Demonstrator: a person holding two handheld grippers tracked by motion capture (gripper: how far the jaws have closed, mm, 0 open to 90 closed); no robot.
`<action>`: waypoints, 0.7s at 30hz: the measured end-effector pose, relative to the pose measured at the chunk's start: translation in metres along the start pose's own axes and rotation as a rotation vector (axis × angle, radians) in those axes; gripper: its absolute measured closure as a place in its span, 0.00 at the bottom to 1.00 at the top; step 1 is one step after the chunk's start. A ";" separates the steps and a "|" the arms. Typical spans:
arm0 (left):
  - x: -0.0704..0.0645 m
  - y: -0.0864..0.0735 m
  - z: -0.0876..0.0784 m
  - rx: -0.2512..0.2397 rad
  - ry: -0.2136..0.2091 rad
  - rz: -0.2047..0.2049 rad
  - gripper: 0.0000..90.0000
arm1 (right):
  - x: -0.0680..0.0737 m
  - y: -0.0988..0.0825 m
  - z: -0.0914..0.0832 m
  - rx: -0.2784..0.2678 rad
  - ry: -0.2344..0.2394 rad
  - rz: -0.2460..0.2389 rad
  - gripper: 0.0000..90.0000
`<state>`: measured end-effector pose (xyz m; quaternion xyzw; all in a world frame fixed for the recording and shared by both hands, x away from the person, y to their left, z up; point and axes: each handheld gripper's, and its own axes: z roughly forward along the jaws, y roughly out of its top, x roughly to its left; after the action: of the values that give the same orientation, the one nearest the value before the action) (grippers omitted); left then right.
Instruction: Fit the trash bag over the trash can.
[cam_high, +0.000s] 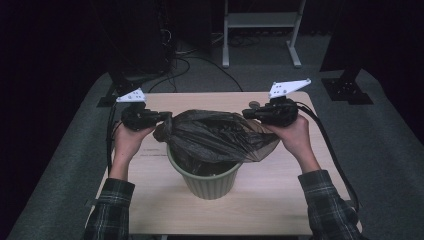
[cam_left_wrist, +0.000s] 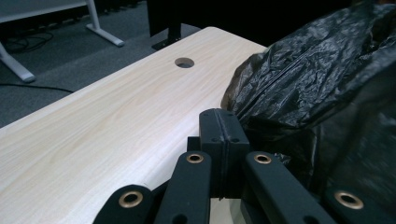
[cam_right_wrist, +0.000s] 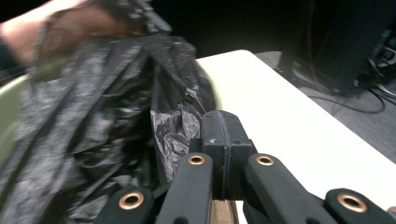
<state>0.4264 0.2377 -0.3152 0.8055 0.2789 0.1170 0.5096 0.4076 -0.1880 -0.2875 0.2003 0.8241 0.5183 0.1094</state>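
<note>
Wooden table (cam_high: 280, 200) — on it a green ribbed bin (cam_high: 210, 182), a black plastic bag (cam_high: 215, 135) stretched over the bin's mouth — left gripper (cam_high: 164, 118) clamped on the bag's left edge, right gripper (cam_high: 247, 113) clamped on its right edge.

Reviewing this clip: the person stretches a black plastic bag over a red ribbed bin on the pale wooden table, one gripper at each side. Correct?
Not quite: the ribbed plastic bin is pale green, not red, as the high view shows. The rest holds: the crinkled black plastic bag is stretched over it on the pale wooden table, with the left gripper and right gripper at its sides.
</note>
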 end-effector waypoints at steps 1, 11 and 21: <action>0.002 0.000 0.001 0.003 0.002 0.000 1.00 | -0.004 -0.001 0.003 0.002 -0.017 0.011 1.00; 0.012 -0.011 0.022 0.075 0.034 -0.027 1.00 | -0.036 -0.036 0.040 0.065 -0.113 0.155 1.00; 0.013 -0.034 0.028 0.135 0.023 -0.044 1.00 | -0.036 -0.067 0.058 0.167 -0.105 0.172 1.00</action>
<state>0.4389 0.2352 -0.3590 0.8303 0.3094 0.0960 0.4534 0.4475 -0.1826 -0.3735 0.3056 0.8373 0.4442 0.0904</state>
